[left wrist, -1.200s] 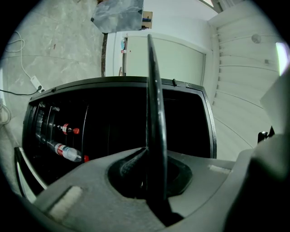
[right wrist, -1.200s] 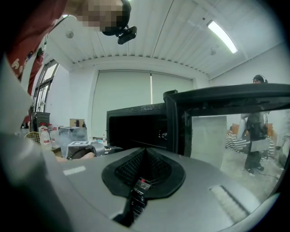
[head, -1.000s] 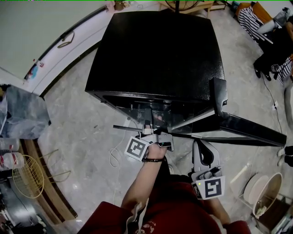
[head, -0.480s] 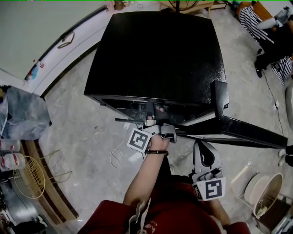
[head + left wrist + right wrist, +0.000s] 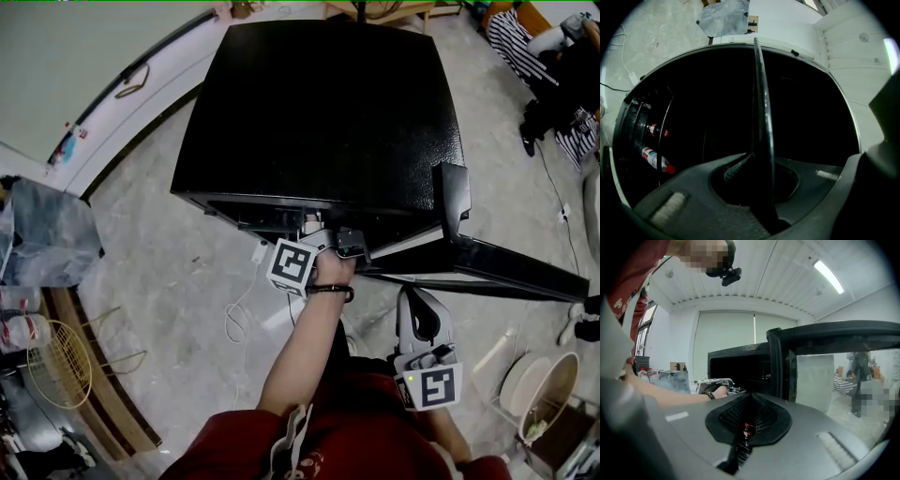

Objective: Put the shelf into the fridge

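The black fridge (image 5: 319, 103) stands on the floor with its door (image 5: 497, 267) swung open to the right. My left gripper (image 5: 323, 236) is at the fridge's open front, shut on the near edge of the shelf. In the left gripper view the shelf (image 5: 761, 112) shows as a thin dark edge running from the left gripper (image 5: 761, 192) into the dark inside. From the head view the fridge top hides nearly all of the shelf. My right gripper (image 5: 419, 317) hangs back near the person's body, shut and holding nothing; the right gripper (image 5: 745, 430) points toward the fridge.
Two red-capped bottles (image 5: 656, 159) lie inside the fridge at the left. A white cable (image 5: 239, 309) runs over the floor below the fridge. A grey plastic bag (image 5: 47, 230) and a wire basket (image 5: 61, 361) sit at the left, a round tub (image 5: 539, 394) at the lower right.
My left gripper has moved toward the fridge opening and the shelf has slid further inside. The right gripper has stayed where it was.
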`<state>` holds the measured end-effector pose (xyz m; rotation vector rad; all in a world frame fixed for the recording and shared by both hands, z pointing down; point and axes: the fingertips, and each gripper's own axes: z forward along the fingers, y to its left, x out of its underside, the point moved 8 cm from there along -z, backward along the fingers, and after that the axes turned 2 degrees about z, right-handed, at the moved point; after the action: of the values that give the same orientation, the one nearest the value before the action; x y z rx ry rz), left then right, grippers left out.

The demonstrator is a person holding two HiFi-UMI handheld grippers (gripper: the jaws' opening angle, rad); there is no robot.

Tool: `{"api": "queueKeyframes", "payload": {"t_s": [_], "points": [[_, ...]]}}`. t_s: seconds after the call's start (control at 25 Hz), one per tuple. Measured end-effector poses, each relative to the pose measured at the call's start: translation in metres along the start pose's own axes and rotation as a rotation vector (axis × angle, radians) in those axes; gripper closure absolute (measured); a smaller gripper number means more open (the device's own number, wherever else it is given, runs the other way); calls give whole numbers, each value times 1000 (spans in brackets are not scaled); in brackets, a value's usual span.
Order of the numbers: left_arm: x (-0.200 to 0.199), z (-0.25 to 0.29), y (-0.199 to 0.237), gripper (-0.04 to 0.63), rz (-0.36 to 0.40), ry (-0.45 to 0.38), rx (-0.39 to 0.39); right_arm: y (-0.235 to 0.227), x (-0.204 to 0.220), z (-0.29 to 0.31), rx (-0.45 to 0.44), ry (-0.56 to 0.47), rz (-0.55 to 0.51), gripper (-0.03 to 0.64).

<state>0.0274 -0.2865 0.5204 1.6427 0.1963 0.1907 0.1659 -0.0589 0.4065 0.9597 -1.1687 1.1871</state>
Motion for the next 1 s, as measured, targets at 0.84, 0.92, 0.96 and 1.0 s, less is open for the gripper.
{"api": "queueKeyframes", "payload": {"t_s": [0.84, 0.92, 0.96, 1.0], "points": [[-4, -18, -4, 325, 134, 73, 19, 9, -1, -17, -10, -10, -13, 617], [-6, -27, -5, 320, 160, 74, 16, 10, -2, -21, -17, -15, -16, 617], [-8, -32, -5, 313, 170, 72, 12, 11, -2, -23, -21, -19, -17, 617], [-10, -37, -5, 308, 178, 69, 8, 12, -2, -26, -25, -21, -17, 617]]}}
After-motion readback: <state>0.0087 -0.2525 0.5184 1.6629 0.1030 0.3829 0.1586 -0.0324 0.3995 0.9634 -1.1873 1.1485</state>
